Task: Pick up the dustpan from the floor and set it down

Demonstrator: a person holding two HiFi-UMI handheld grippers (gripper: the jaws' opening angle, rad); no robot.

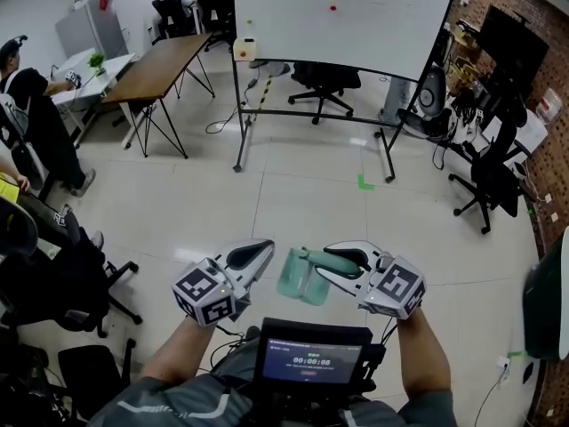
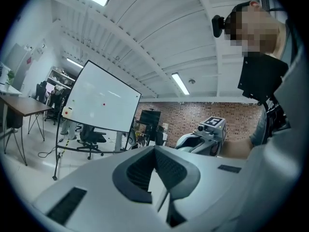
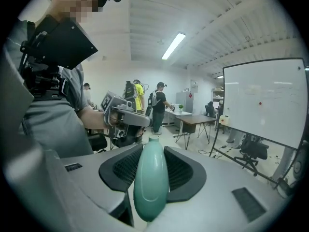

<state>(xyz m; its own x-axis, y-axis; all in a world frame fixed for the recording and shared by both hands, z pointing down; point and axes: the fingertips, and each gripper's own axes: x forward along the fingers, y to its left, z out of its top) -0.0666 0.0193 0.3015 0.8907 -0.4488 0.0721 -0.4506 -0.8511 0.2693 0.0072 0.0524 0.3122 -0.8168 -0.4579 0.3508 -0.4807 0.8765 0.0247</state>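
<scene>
Bright, even ceiling-tube light (image 3: 172,46); gripper views bend and darken at edges

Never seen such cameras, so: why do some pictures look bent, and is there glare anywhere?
Left and right gripper views: fisheye, dark rounded corners, whiteboard edges bowed, dustpan handle looming large. Head view: straighter, with lamp glare on the glossy floor.

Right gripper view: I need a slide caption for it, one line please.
Right gripper shut on the teal dustpan handle, left gripper beyond.
</scene>
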